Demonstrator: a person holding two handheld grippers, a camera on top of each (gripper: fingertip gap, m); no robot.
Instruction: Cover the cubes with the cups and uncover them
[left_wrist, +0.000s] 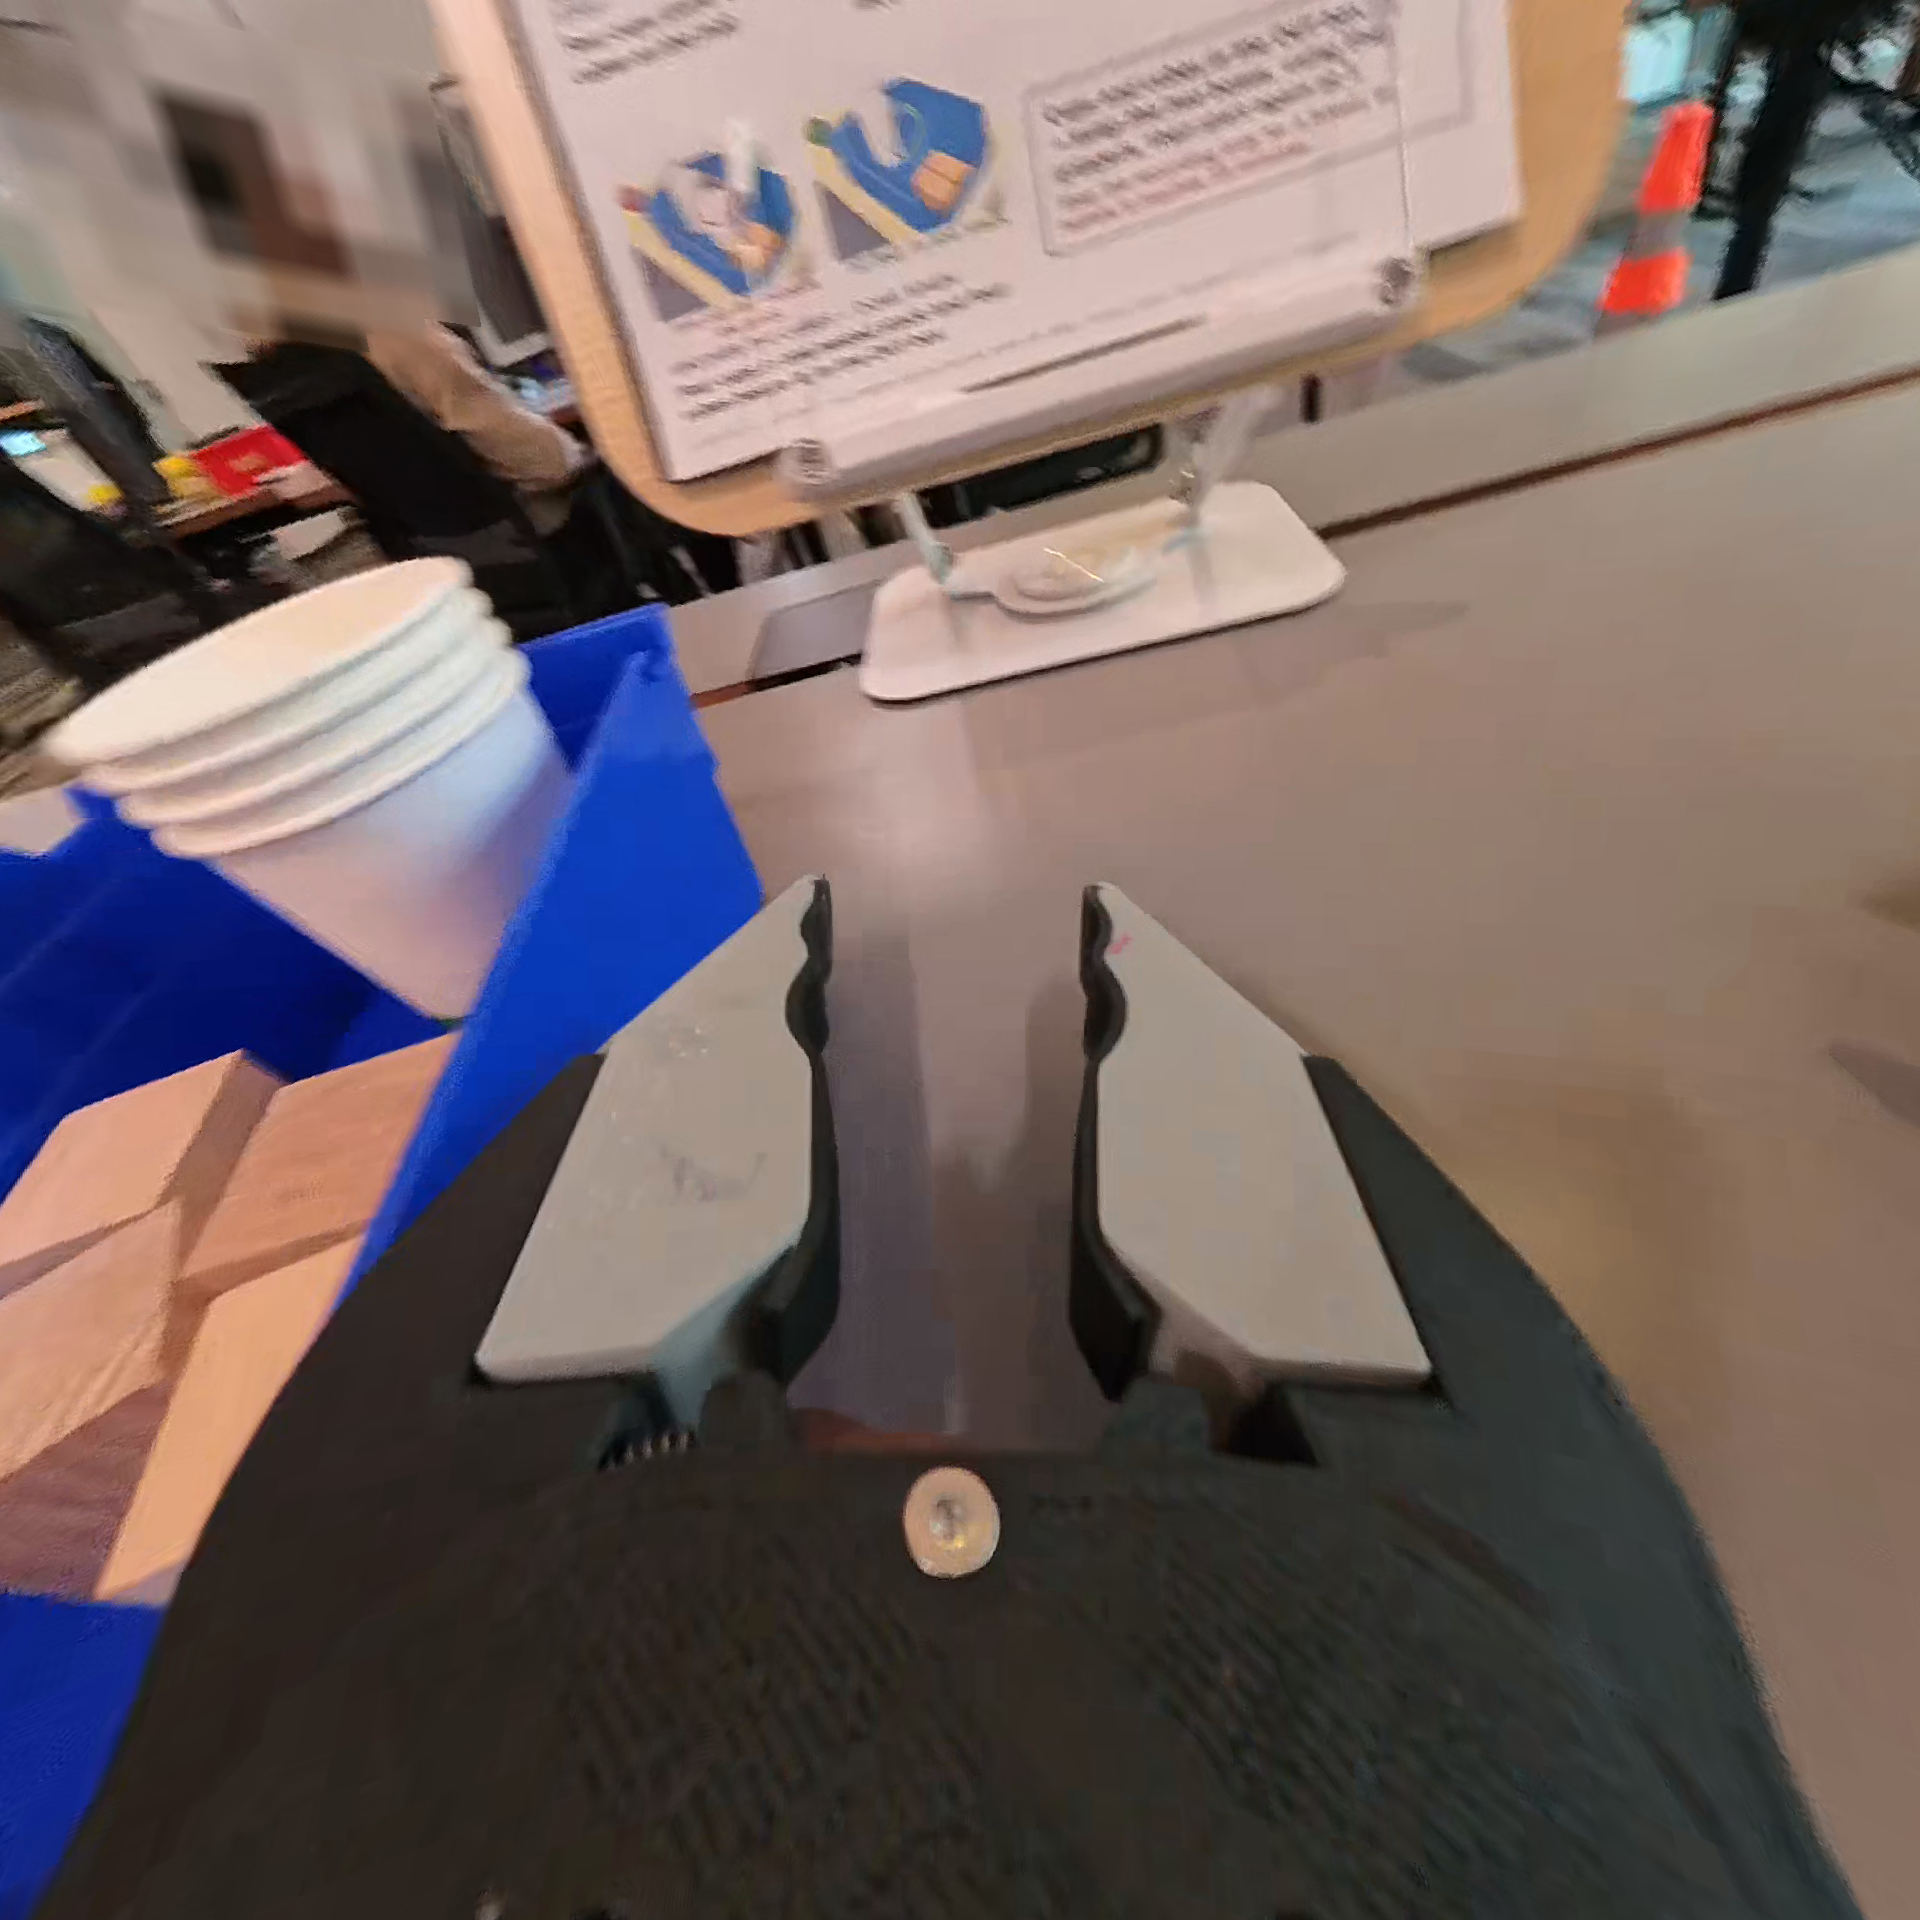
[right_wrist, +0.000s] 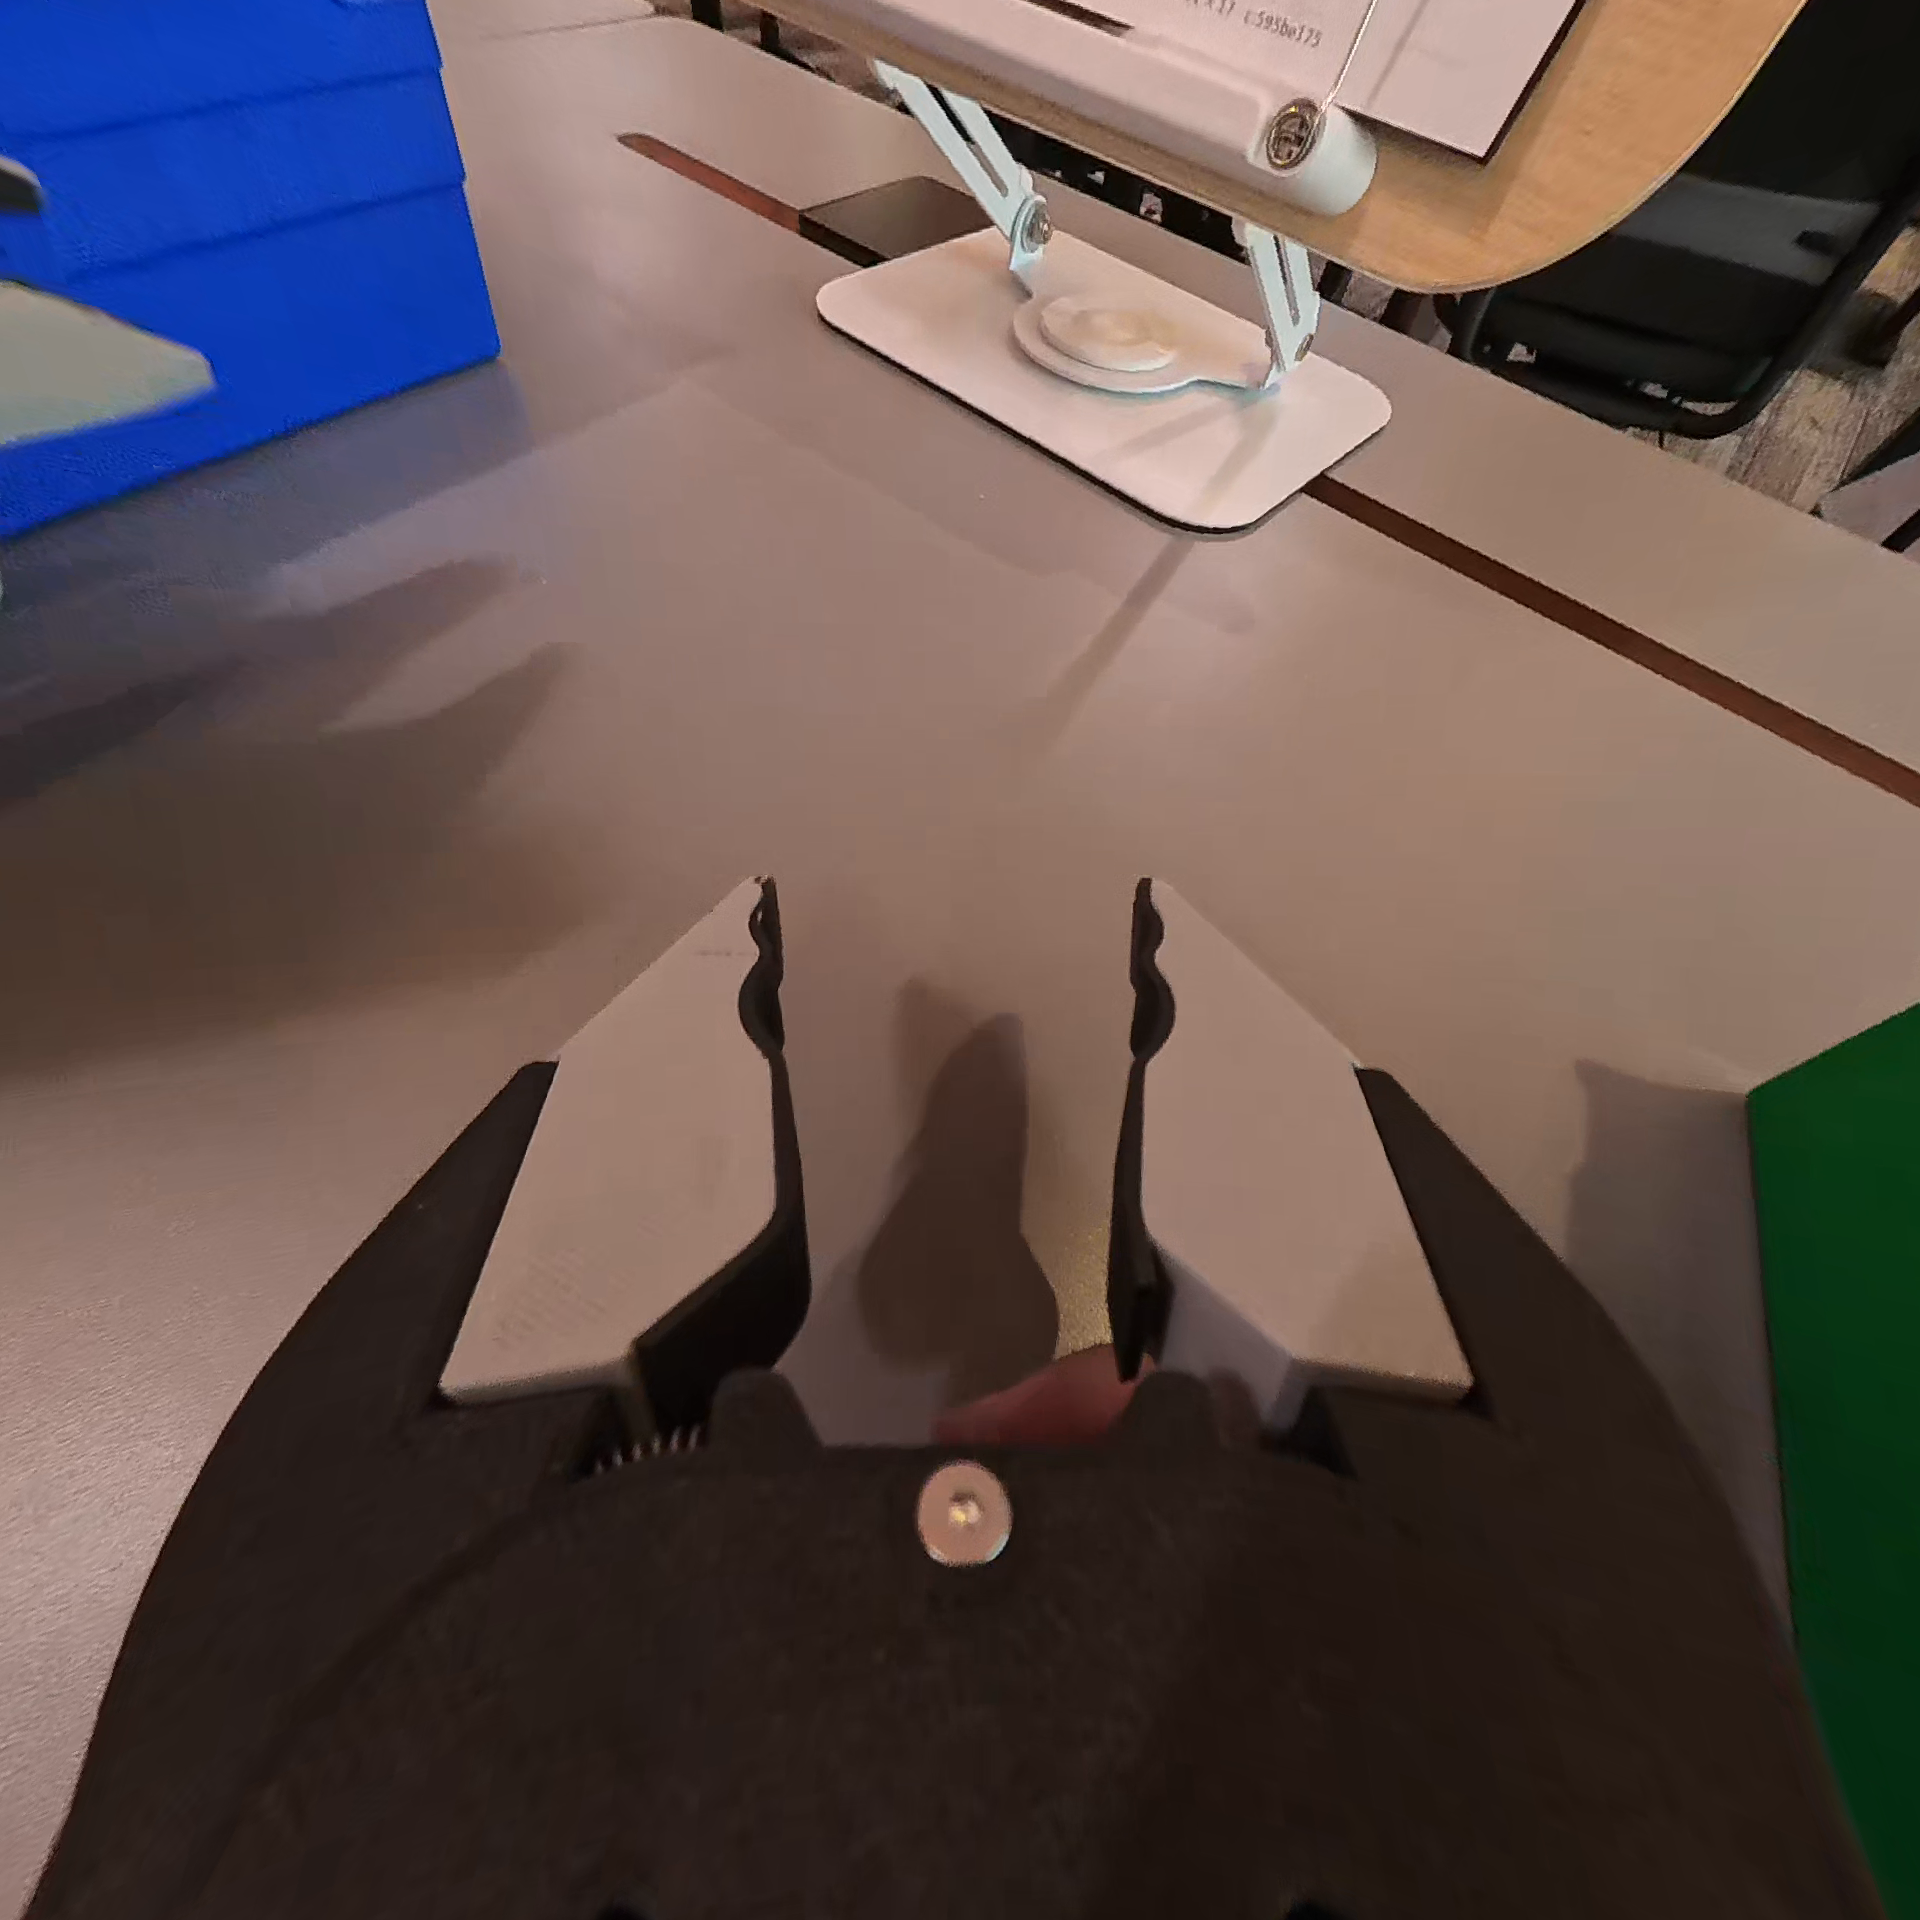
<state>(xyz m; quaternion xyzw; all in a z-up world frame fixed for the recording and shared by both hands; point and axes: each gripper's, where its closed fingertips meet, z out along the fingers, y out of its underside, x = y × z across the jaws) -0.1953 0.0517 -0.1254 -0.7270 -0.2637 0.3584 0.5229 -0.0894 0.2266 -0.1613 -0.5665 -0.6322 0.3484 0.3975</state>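
Over the bare grey bench, both of my tools are hanging with nothing in them. My left hand-held gripper points forward and a bit down, just right of the blue bin, fingers parted about halfway with only bench surface showing between the pads. That view is smeared with motion blur, so fine detail is hard to make out. My right hand-held gripper is angled down at the bench too, spread a little wider than the left, pads clear of everything.

Task stuff sits in the bin on my left: a stack of white paper cups, 4 rims showing, tilted and leaning against a bin wall, and the wooden cubes piled closer to me in the same bin. Straight ahead is a white stand holding an instruction sheet, and a green block sits at my right edge.
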